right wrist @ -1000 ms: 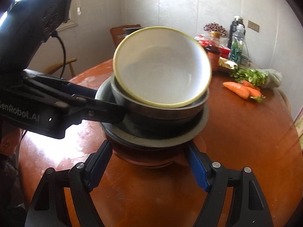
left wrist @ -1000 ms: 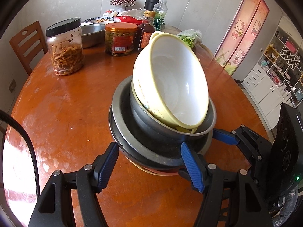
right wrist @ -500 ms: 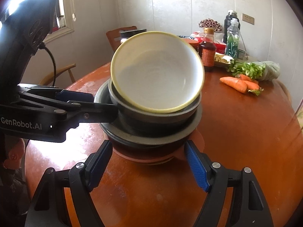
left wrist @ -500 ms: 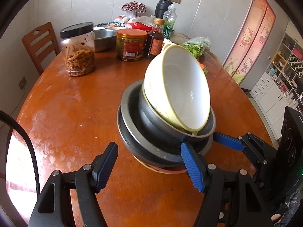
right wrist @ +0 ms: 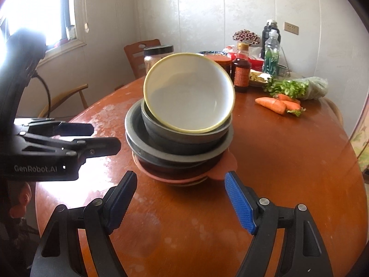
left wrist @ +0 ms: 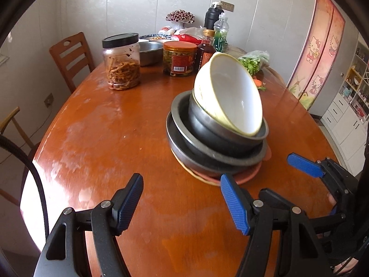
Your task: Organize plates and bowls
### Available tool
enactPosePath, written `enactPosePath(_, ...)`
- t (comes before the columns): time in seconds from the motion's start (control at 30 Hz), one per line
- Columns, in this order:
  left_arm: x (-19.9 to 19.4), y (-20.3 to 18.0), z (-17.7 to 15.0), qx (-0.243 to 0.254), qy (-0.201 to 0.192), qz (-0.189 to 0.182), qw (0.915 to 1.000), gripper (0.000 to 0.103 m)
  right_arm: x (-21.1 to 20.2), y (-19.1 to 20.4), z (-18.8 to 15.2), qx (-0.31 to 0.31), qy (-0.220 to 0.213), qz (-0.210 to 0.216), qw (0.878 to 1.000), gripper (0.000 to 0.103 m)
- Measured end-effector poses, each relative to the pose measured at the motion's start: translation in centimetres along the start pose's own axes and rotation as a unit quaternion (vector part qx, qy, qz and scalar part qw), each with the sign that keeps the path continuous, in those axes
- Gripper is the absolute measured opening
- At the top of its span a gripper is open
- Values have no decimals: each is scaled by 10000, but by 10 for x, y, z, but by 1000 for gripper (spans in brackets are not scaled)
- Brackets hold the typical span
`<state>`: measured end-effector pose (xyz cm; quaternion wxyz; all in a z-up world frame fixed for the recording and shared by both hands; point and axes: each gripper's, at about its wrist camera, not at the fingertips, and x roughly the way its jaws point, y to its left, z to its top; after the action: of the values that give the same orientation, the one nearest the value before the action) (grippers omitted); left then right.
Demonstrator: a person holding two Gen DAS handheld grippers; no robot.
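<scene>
Left wrist view showed the stack of dishes on the bench (left wrist: 96, 138): a cream bowl (left wrist: 233, 97) tipped steeply on its side inside a dark metal bowl (left wrist: 221, 136), which sat in two grey metal plates (left wrist: 182, 124) over a pinkish plate (left wrist: 244, 175) at the bottom. The pile stood near the middle of the round bench, well apart from the jars (left wrist: 122, 62) and bottles (left wrist: 205, 53) at the far edge.

The stack looked nearly finished, and the step in hand seemed to be settling or leaving it. To do it well, the cream bowl would need levelling: a push on its raised rim, slow and from one side, while the other gripper steadied the metal bowl beneath. A quick nudge could have slid the bowl out, since glazed ware on metal probably grips little.

The left gripper (left wrist: 182, 205) was released, jaws standing roughly half apart with nothing between them, short of the stack and touching none of it. The right gripper (right wrist: 182, 204) was likewise released and empty, its jaws spread just before the pinkish plate's (right wrist: 221, 170) edge without contact.
</scene>
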<state>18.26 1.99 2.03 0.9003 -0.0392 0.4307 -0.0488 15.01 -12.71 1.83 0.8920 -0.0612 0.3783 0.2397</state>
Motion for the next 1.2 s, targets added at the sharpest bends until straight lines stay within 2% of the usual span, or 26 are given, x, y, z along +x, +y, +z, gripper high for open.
enactPosePath(0.2,-10,-5,-31,-245,-36,253,9994,69,-20,6,-20,178,-88,-165,9997,82)
enactPosePath(0.27,-14,-8,-42,-224,-45,213,9995,69,-24,7,-27,219,-80,-253,9994,83)
enactPosePath(0.43,-27,-14,-63,-126,-223,436,9987,69,-36,10,-50,503,-172,-437,9976,83)
enactPosePath(0.57,-33,-18,-78,-94,-252,443,9987,73,-44,10,-67,744,-77,-498,9960,83)
enactPosePath(0.7,-36,-23,-91,-59,-274,475,9985,74,-54,15,-82,731,-108,-697,9948,84)
enactPosePath(0.8,-38,-26,-95,-74,-298,454,9985,75,-60,13,-91,878,-144,-646,9939,84)
enactPosePath(0.9,-40,-30,-99,-90,-335,445,9984,75,-63,13,-95,821,-139,-757,9936,84)
enactPosePath(1.2,-46,-39,-112,-45,-340,384,9987,75,-71,16,-110,750,-166,-690,9947,84)
